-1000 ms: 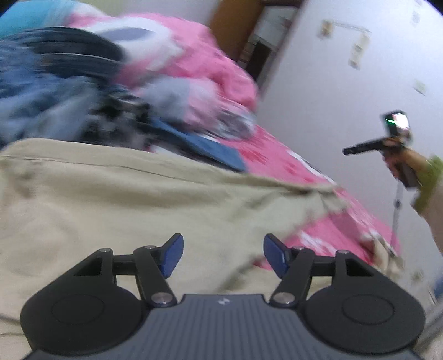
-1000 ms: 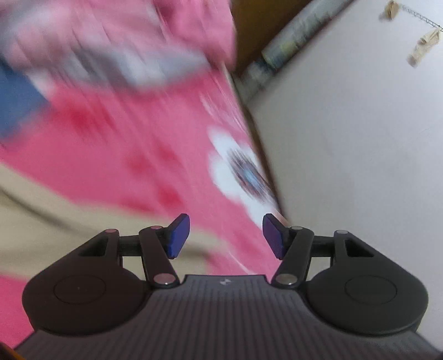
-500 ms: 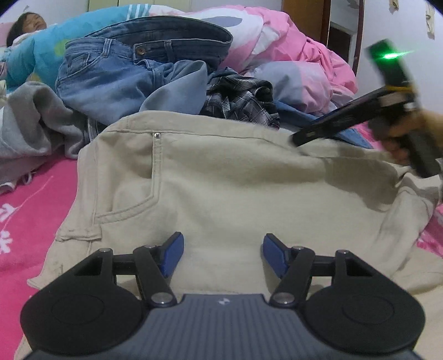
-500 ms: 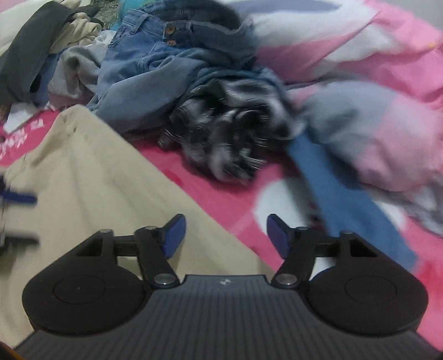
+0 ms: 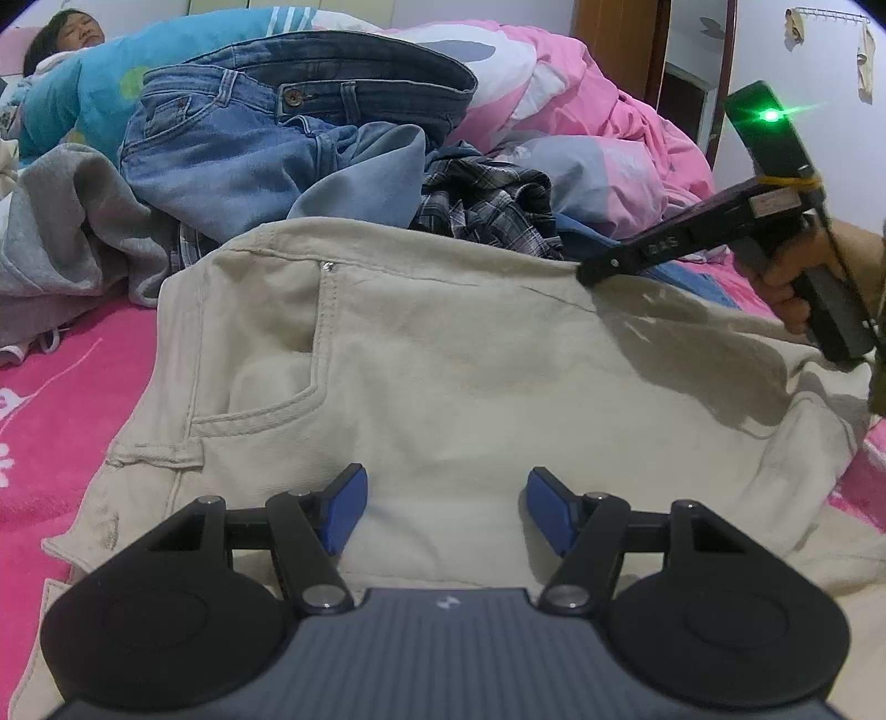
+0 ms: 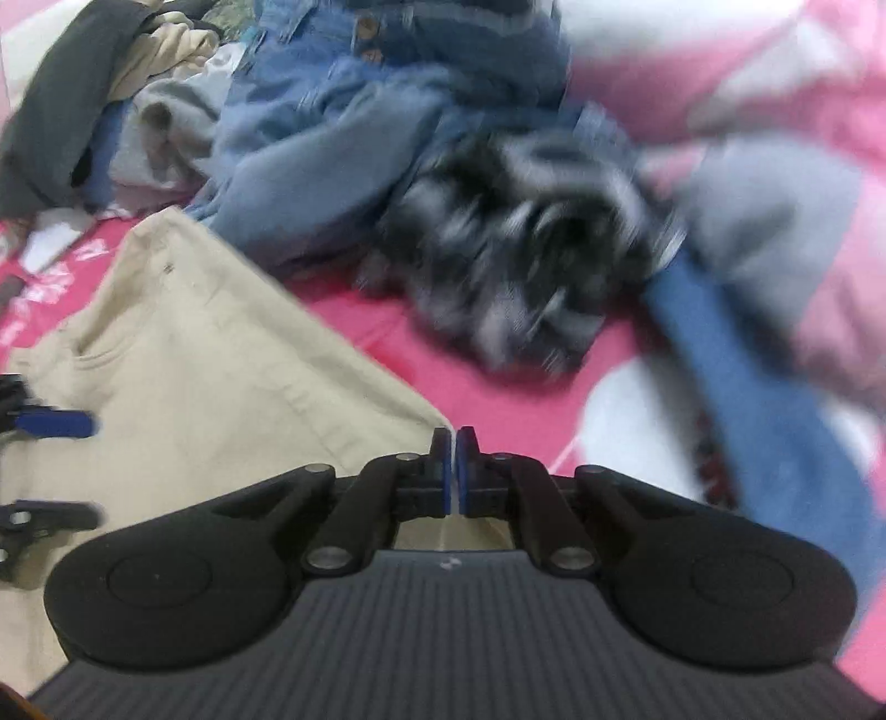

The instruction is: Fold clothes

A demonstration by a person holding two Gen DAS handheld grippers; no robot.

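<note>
Beige trousers (image 5: 470, 360) lie spread on the pink bed sheet (image 5: 50, 399), pocket side up. My left gripper (image 5: 443, 509) hovers open over their near part, with nothing between its blue pads. My right gripper (image 5: 587, 271), held by a hand (image 5: 786, 277), reaches in from the right to the trousers' far edge. In the right wrist view this gripper (image 6: 449, 448) is shut, its pads pinched on the edge of the beige trousers (image 6: 194, 360). A crease runs from that pinch across the cloth. The left gripper (image 6: 55, 471) shows open at the left border.
Behind the trousers lies a pile: blue jeans (image 5: 266, 144), a dark plaid shirt (image 5: 487, 205), a grey sweatshirt (image 5: 55, 221) and a pink duvet (image 5: 609, 138). A person (image 5: 66, 33) lies at the far left of the bed. A wall and wooden door stand at the right.
My right gripper has swung in from the wall side to the trousers' far edge and has shut on it. My left gripper has turned towards the trousers and stays open.
</note>
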